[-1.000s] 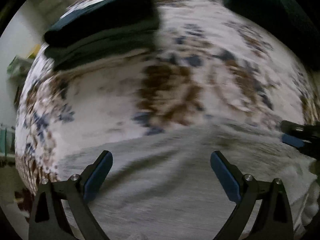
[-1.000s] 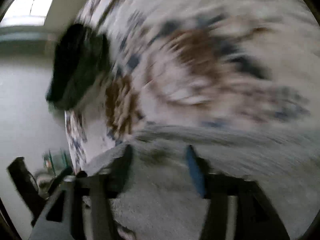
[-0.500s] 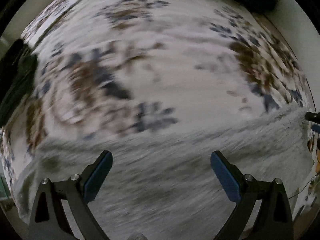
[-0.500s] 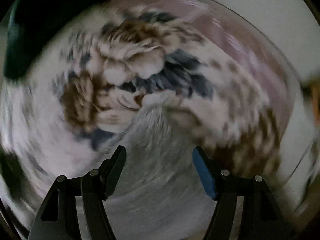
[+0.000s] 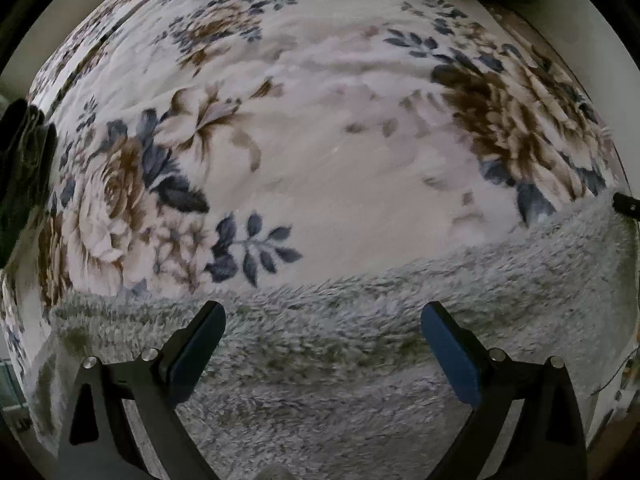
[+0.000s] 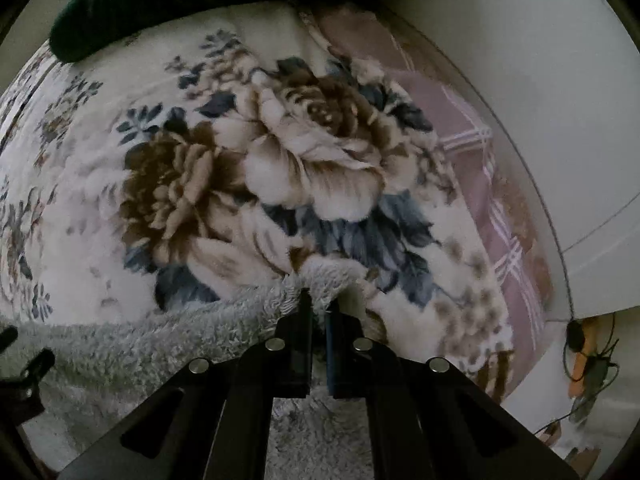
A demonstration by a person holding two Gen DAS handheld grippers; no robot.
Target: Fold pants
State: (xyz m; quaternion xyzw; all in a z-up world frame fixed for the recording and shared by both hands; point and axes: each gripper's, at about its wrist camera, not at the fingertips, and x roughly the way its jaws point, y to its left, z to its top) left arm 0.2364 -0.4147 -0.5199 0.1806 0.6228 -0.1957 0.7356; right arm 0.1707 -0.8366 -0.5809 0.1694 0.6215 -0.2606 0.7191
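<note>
One grey fleece pants [image 5: 360, 360] is lying on one floral blanket [image 5: 320, 160]; two dark folded garments [image 5: 24, 168] [image 6: 160, 4] are sitting far; two grippers [image 5: 322, 344] [image 6: 318, 320] are showing.

No text, label, brand, number or sign can be read in either wrist view; the surfaces that show carry only woven or printed patterns, without lettering.
</note>
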